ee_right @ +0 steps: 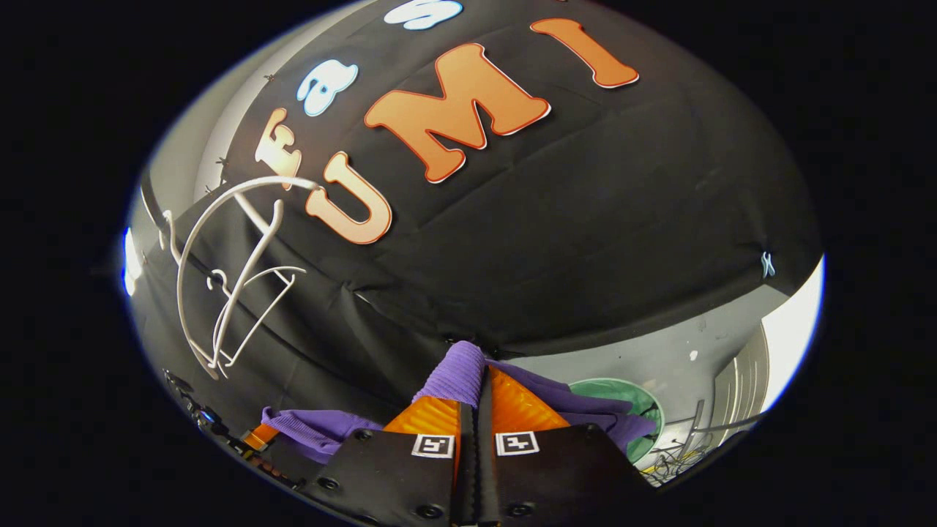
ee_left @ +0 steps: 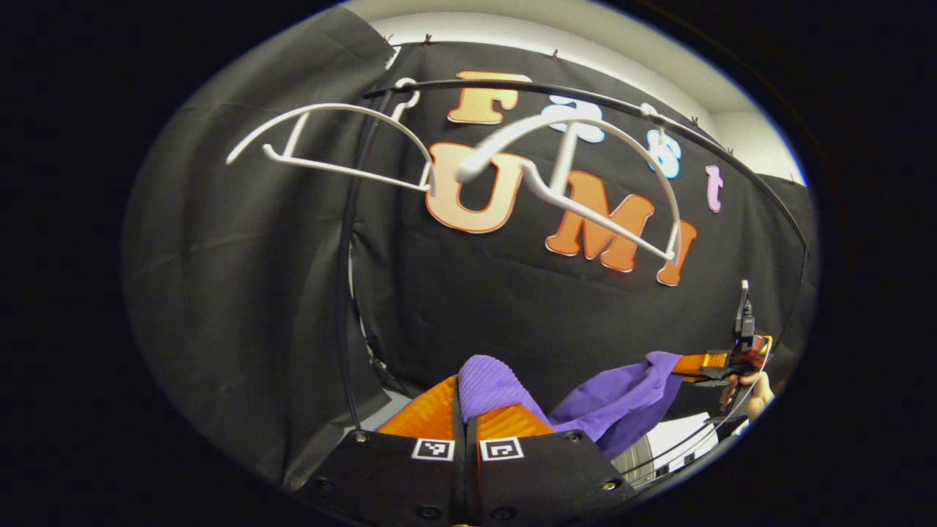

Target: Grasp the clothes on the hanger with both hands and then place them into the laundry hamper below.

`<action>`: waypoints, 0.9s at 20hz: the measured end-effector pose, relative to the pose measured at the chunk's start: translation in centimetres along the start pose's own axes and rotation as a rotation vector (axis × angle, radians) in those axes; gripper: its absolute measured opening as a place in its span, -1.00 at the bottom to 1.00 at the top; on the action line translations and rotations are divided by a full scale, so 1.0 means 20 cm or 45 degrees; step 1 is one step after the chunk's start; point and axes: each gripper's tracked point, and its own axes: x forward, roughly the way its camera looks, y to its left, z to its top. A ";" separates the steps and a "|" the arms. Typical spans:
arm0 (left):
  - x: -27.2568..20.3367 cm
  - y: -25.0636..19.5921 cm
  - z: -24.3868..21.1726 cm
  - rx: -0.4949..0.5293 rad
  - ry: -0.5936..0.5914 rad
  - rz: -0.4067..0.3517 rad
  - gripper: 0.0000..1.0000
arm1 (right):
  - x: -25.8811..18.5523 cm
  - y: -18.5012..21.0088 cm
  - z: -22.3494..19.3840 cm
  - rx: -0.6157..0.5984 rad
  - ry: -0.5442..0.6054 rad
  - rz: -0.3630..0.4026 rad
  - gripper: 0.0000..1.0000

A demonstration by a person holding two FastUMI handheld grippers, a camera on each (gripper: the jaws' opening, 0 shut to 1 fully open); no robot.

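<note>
Hanging purple garment (ee_left: 622, 402) above green hamper (ee_right: 638, 399)

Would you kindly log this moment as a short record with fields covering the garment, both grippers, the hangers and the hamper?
garment: purple garment, off the hangers, stretched between the two grippers
left gripper: left gripper shut on one end of the garment
right gripper: right gripper shut on the other end
hangers: two white hangers, bare, hooked on the dark rail
hamper: green hamper partly seen below, behind the cloth in the right gripper view; garment not yet in it
stage: carrying
</note>
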 end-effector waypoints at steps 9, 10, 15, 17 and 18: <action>0.08 -0.52 -0.14 0.025 0.076 -0.242 -1.00 | -0.18 0.02 -0.19 -0.086 -0.050 -0.109 -0.85; 0.09 -0.57 -0.14 0.037 0.081 -0.270 -1.00 | -0.20 0.00 -0.20 -0.099 -0.055 -0.129 -0.85; 0.18 -0.81 -0.20 0.094 0.105 -0.364 -1.00 | -0.26 -0.08 -0.25 -0.164 -0.092 -0.245 -0.85; 0.23 -0.88 -0.24 0.122 0.134 -0.372 -1.00 | -0.26 -0.14 -0.28 -0.195 -0.090 -0.306 -0.85; 0.26 -0.91 -0.28 0.135 0.153 -0.372 -1.00 | -0.26 -0.17 -0.30 -0.208 -0.084 -0.333 -0.85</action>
